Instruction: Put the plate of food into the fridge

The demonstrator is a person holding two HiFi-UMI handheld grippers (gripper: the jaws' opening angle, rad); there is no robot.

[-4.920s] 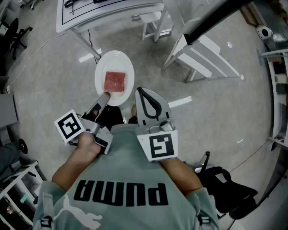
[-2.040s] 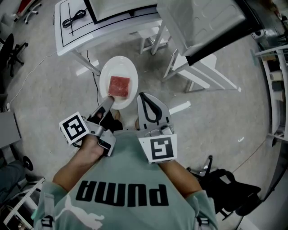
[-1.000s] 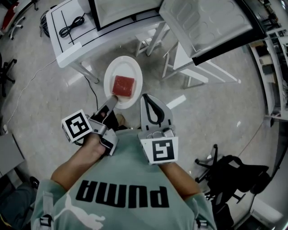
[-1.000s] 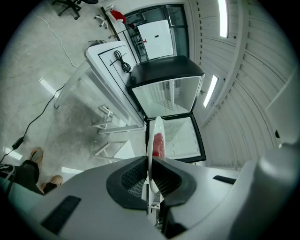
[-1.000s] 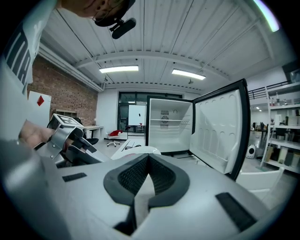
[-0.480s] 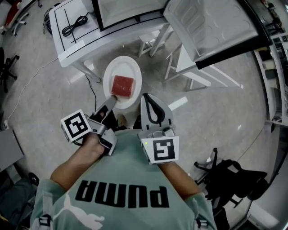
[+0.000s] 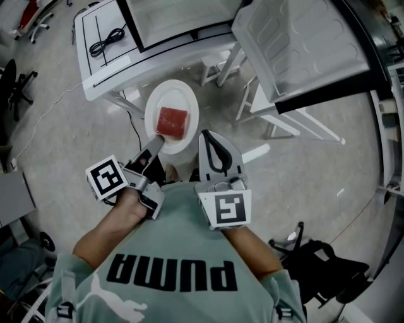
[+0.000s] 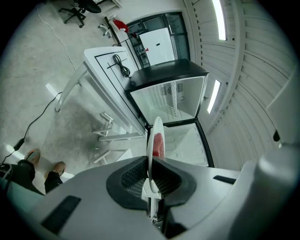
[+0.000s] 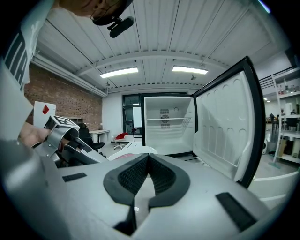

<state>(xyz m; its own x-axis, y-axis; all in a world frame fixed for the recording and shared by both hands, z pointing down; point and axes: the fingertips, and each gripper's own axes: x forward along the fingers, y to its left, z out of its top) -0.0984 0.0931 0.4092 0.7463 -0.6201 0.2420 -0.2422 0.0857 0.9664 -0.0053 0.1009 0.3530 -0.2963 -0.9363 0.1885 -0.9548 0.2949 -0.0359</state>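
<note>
A white plate (image 7: 172, 93) holds a red block of food (image 7: 172, 122); the fridge (image 9: 168, 112) is white, black-edged.

Fridge (image 7: 183, 16) & its open door (image 7: 303, 44) prob. nearer now.

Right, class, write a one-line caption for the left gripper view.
Left gripper holds a plate of red food by its rim, facing the open fridge.

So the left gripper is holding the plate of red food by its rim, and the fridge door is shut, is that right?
Not quite. The fridge door is open, swung wide, as the right gripper view shows. The rest holds: the left gripper holds the plate of red food by its rim.
</note>
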